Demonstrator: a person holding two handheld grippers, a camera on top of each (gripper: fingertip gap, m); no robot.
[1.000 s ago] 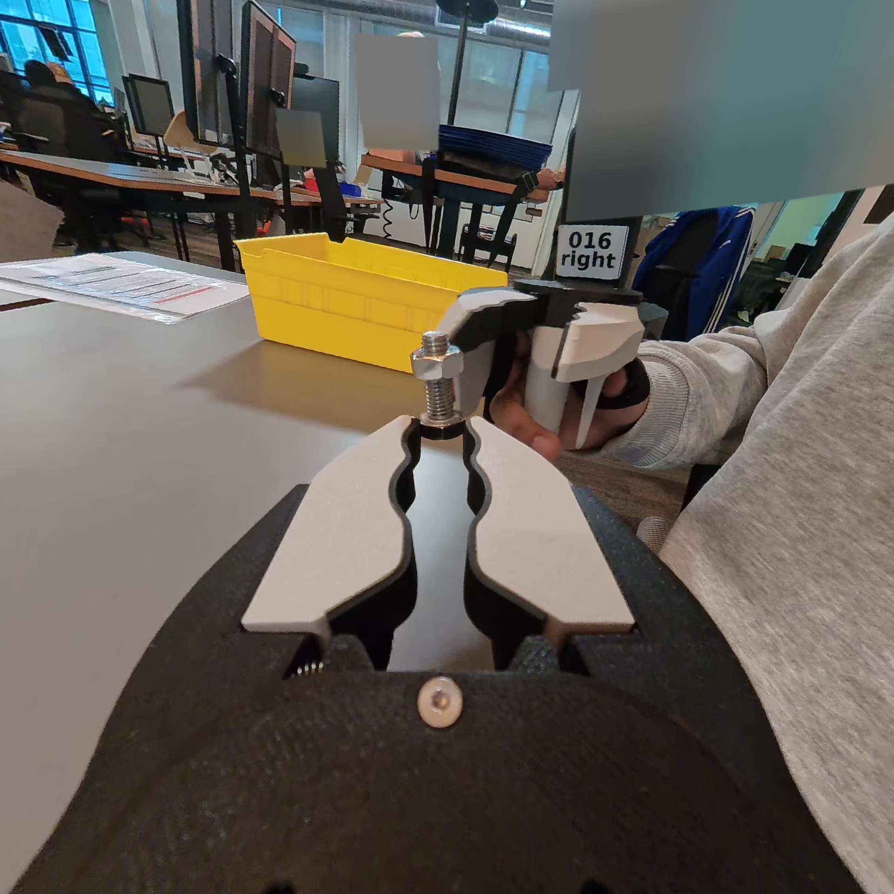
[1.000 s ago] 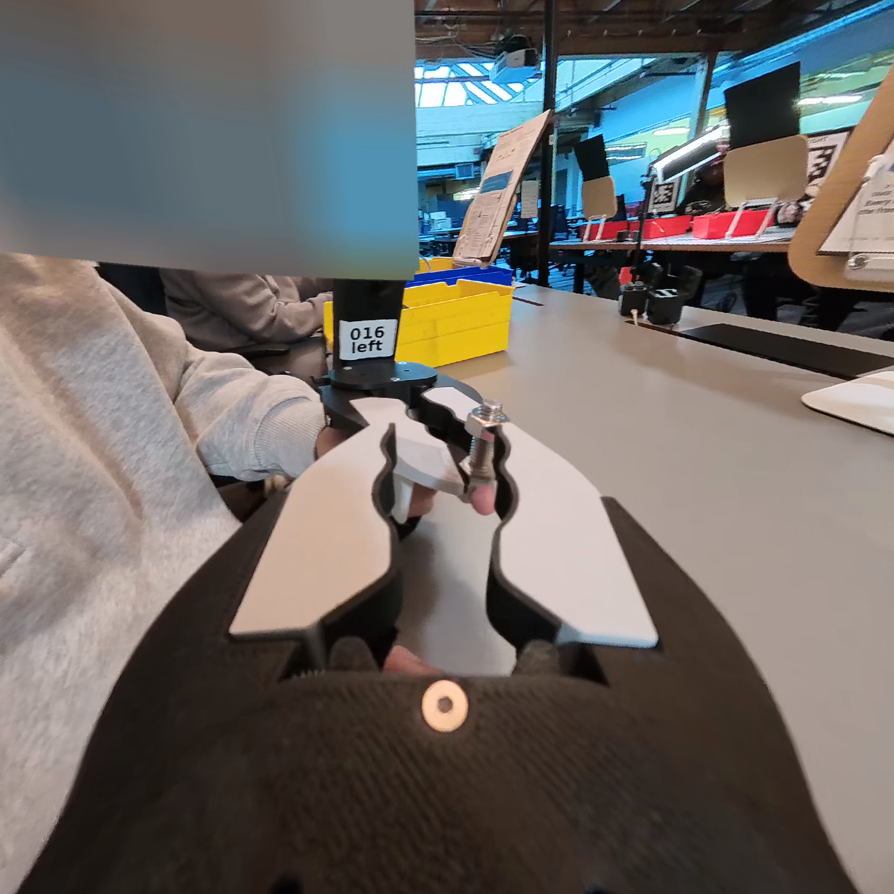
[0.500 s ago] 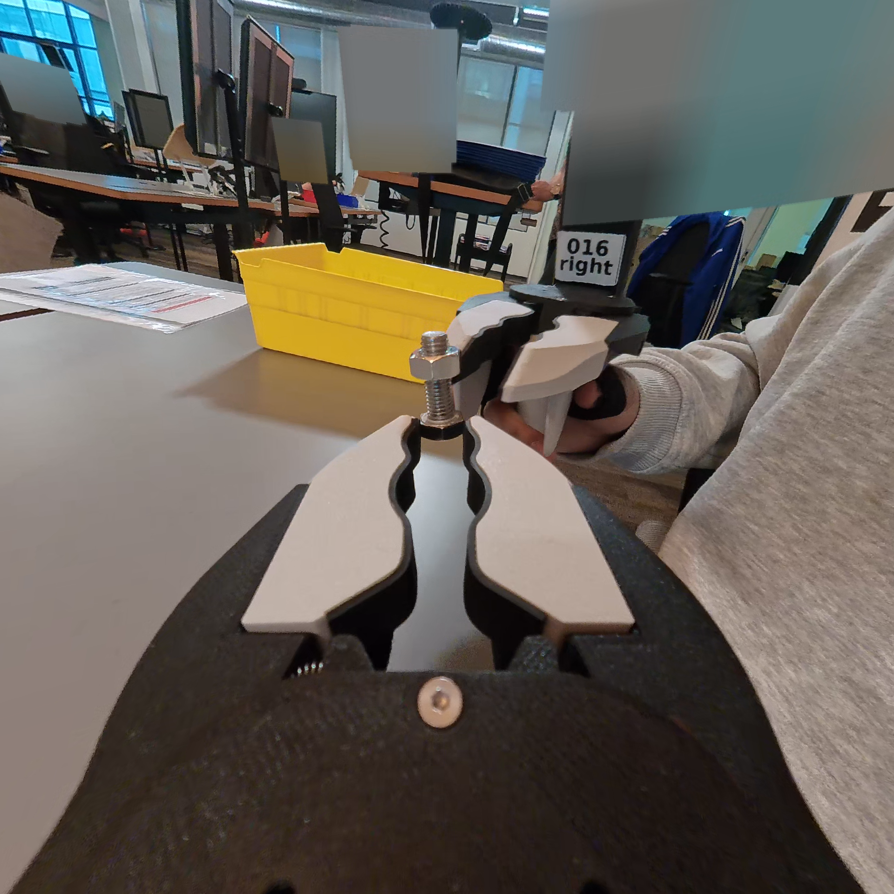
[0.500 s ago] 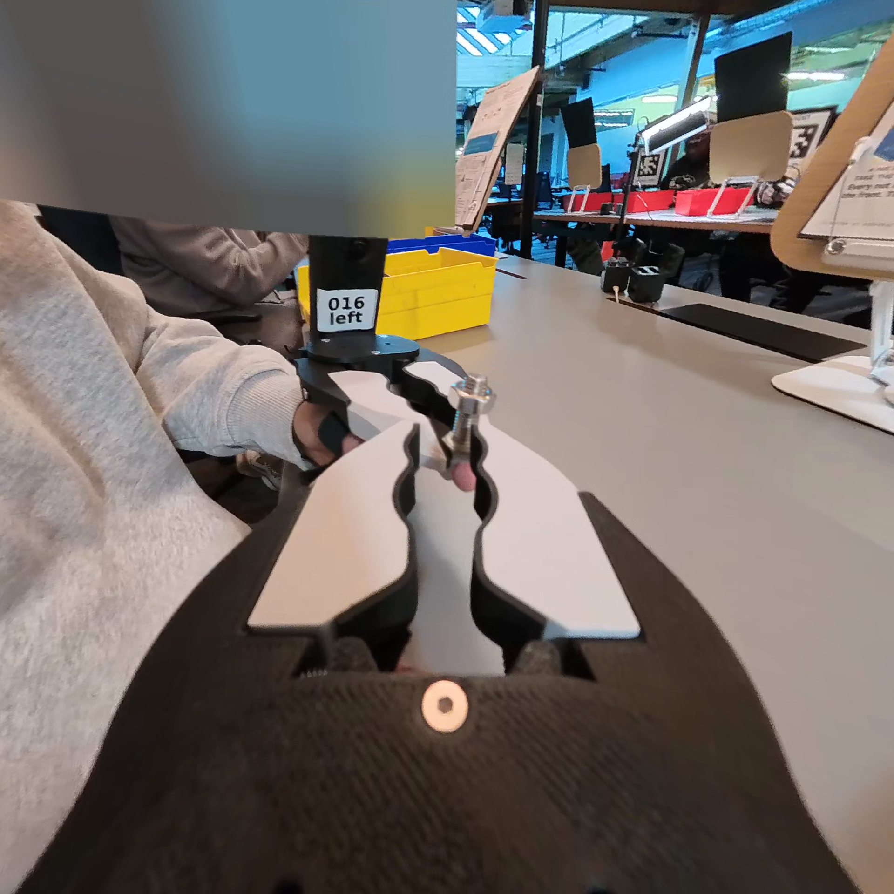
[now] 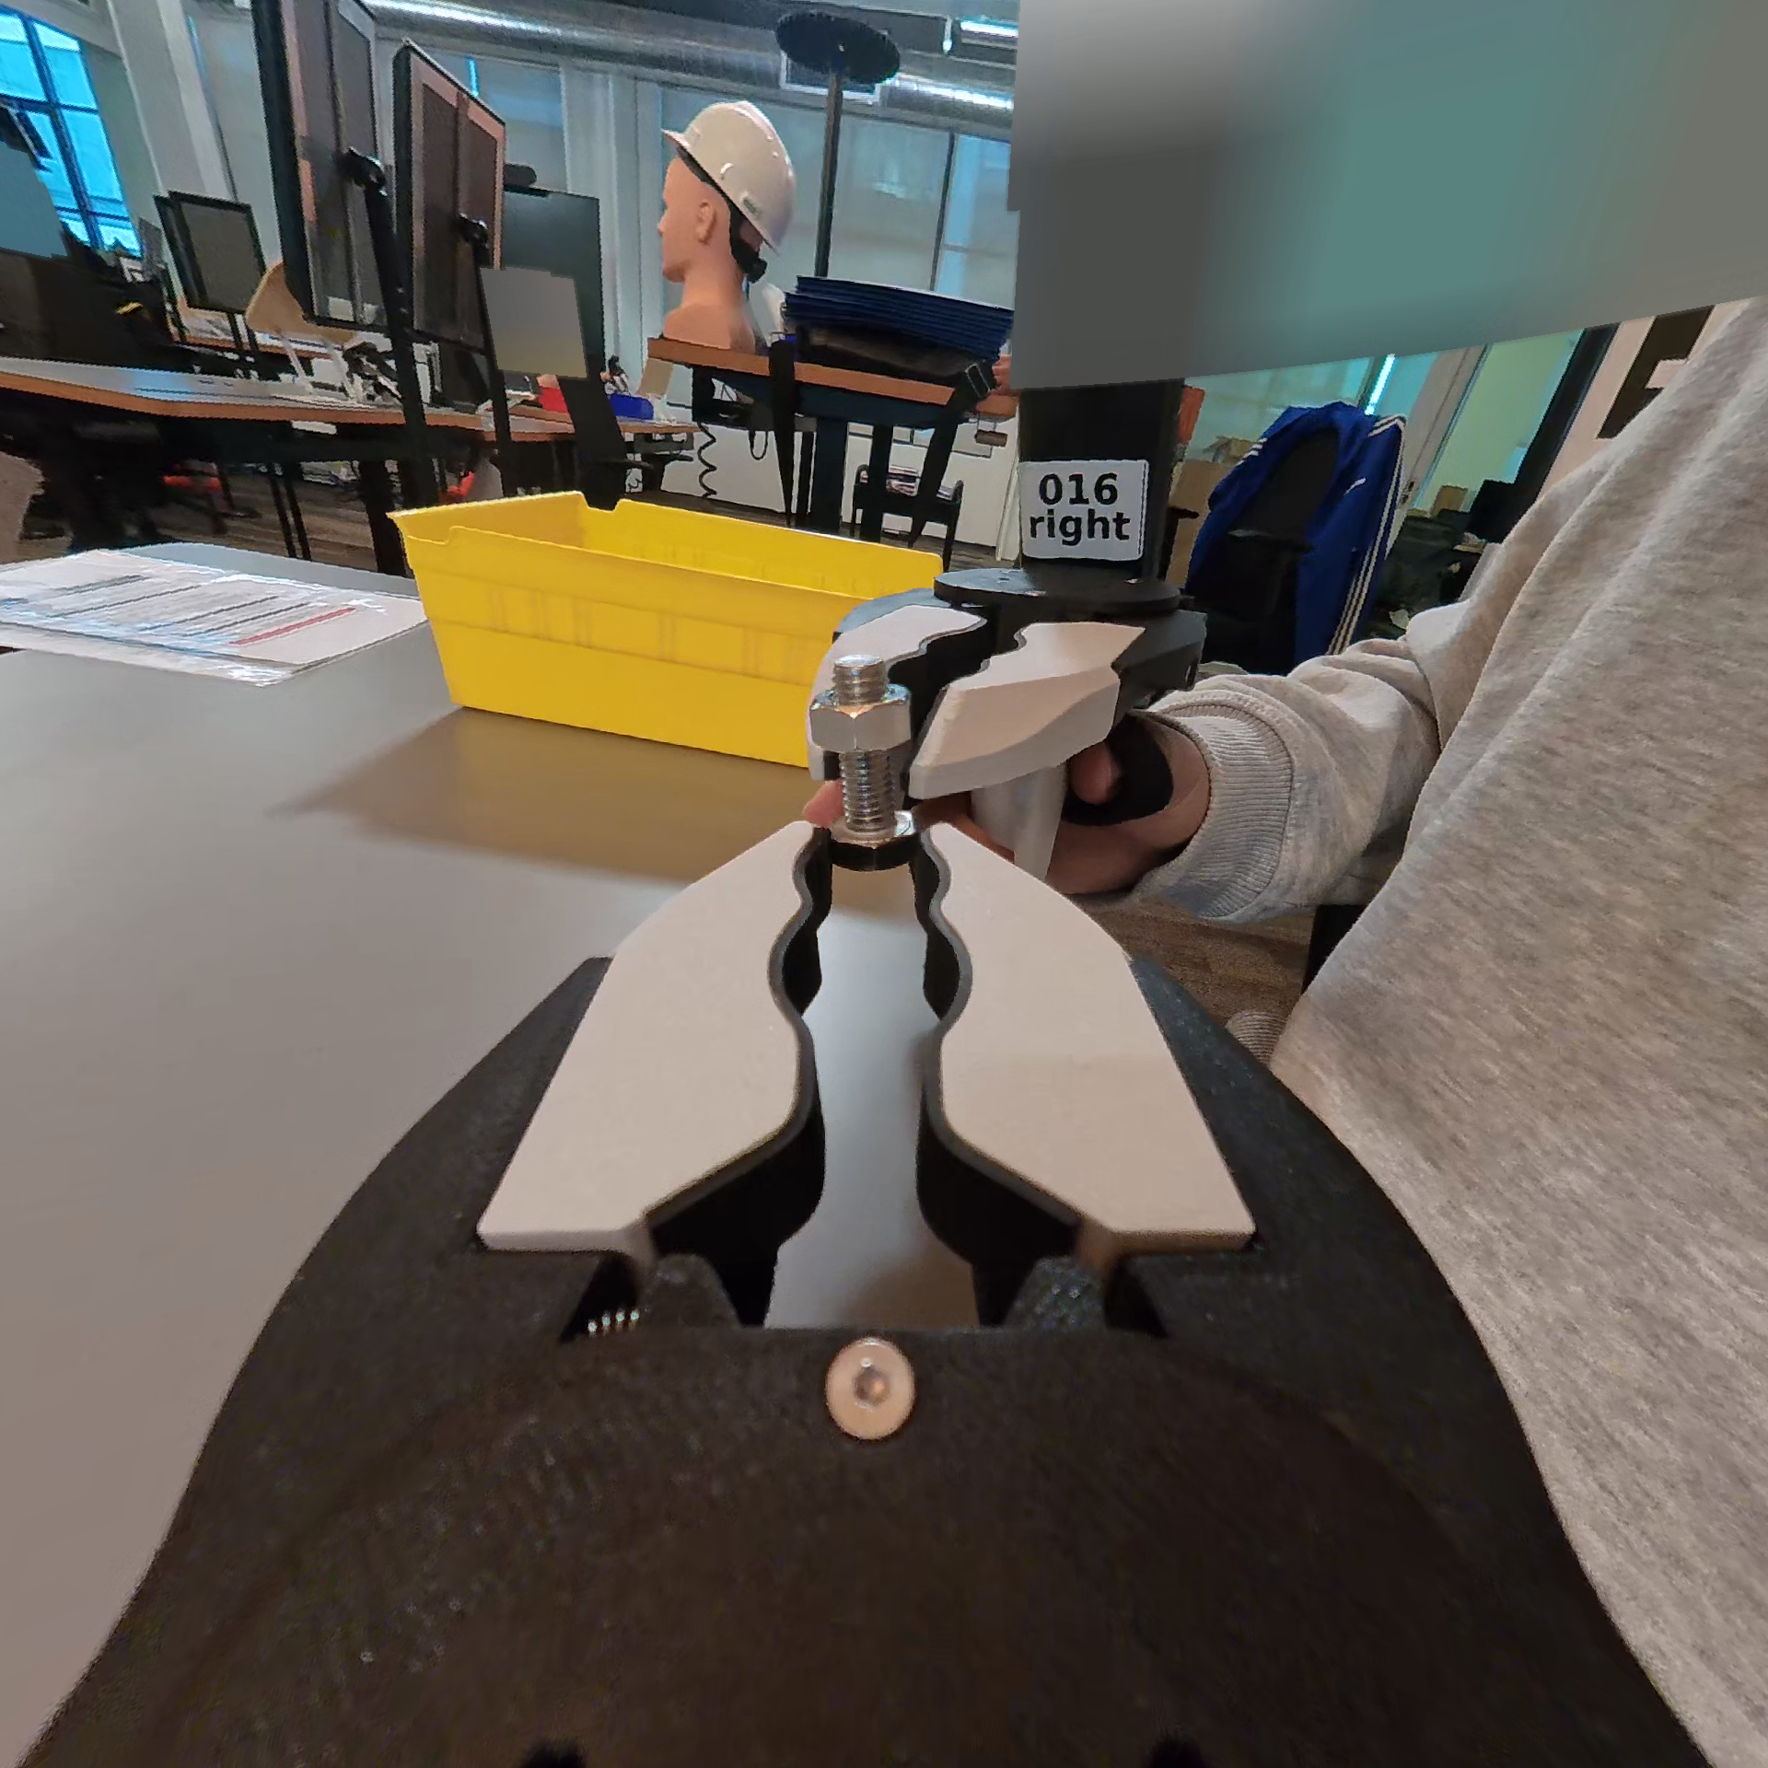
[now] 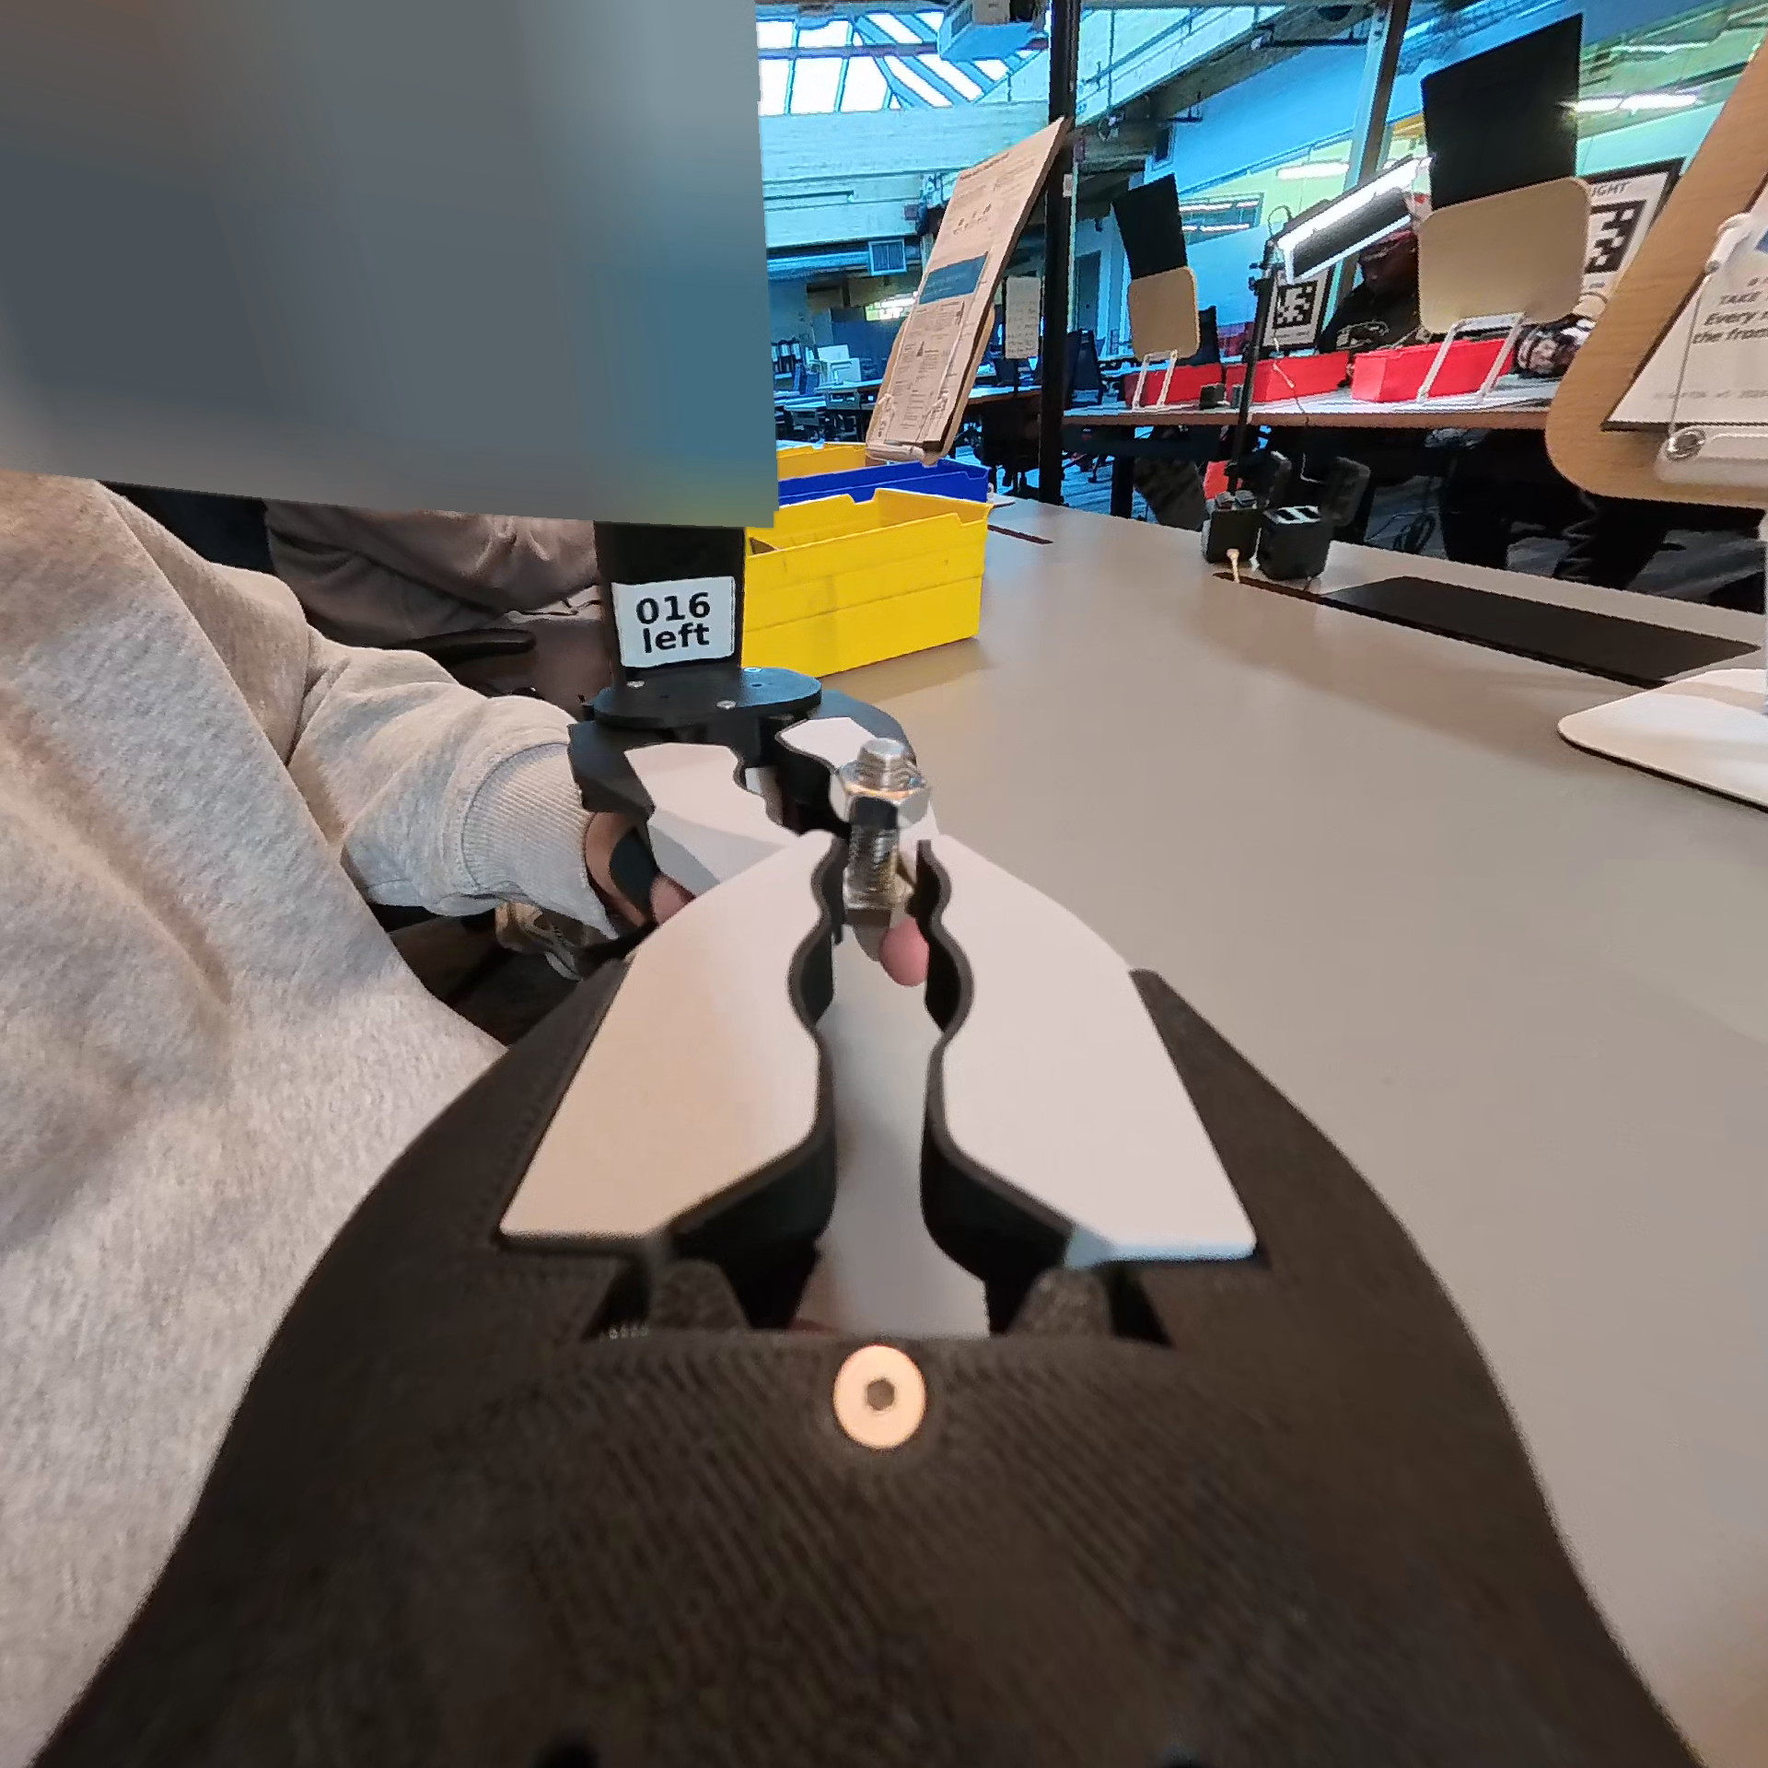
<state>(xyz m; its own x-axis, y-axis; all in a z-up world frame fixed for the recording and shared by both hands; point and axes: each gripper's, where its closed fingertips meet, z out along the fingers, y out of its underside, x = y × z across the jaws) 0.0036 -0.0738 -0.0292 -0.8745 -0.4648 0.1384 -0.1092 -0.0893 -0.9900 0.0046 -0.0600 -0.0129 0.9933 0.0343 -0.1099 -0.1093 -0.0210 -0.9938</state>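
A threaded steel bolt (image 5: 866, 765) stands upright above the grey table (image 5: 239, 957), a hex nut (image 5: 858, 719) near its top. Your left gripper (image 5: 869, 847) pinches the bolt's black base between white, wavy-edged fingertips; your right gripper (image 6: 875, 866) meets the bolt at the nut, its grip unclear. A glossy yellow bin (image 5: 660, 622) sits far behind.

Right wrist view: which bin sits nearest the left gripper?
Front yellow bin, directly behind it; the blue bin is farther back, red bins on another table.
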